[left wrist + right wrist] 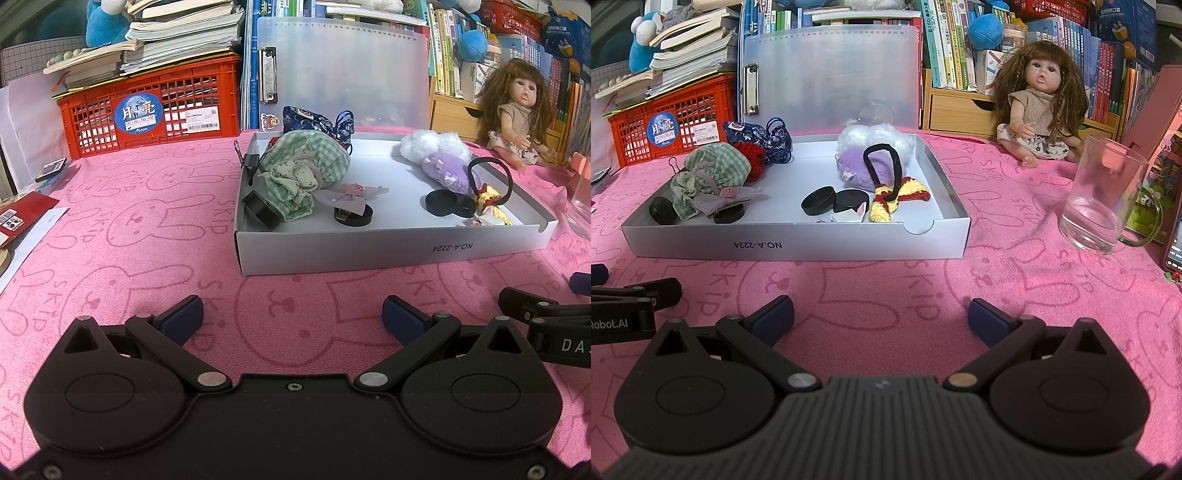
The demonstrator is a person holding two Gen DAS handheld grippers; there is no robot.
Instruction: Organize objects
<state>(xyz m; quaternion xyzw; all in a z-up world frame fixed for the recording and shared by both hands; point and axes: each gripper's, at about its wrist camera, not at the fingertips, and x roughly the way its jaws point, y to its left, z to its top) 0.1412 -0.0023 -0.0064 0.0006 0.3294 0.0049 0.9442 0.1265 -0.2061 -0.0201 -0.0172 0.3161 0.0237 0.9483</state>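
Left wrist view
- left hand-held gripper [292, 314]: fingers spread wide, nothing between the blue pads; it hovers low over the pink rabbit-print cloth on the table [129, 229].
- shallow white cardboard tray [388, 249]: straight ahead and a little to the right of the gripper, long axis running left to right across the view, near wall facing the fingers.
- tray contents, left part: green checked fabric pouch [310, 166], black binder clip [249, 160] on the far left wall, black round cap [264, 214] at the near left corner, pale lilac bow hair clip [351, 195].
- tray contents, right part: purple-and-white plush toy [441, 162], black elastic hair tie [491, 177], pair of black round lids [448, 205].
- judgement: the left part of the tray is the nearer reach for this gripper.

Right wrist view
- right hand-held gripper [881, 314]: fingers likewise held apart and empty, low over the cloth.
- tray [798, 245]: ahead and to the left of this gripper; its right end lies nearly on the gripper's centre line.
- yellow-and-red crocheted piece [897, 199]: in the near right corner of the tray, lying slantwise, the hair tie looped up from it.
- clear glass mug [1102, 199]: outside the tray, ahead to the right, upright on the cloth.
- brown-haired doll [1039, 103]: seated at the back, right of the tray.
- judgement: the right gripper is nearer the mug, the doll and the tray's right end. Which thing is meant next cannot be told.
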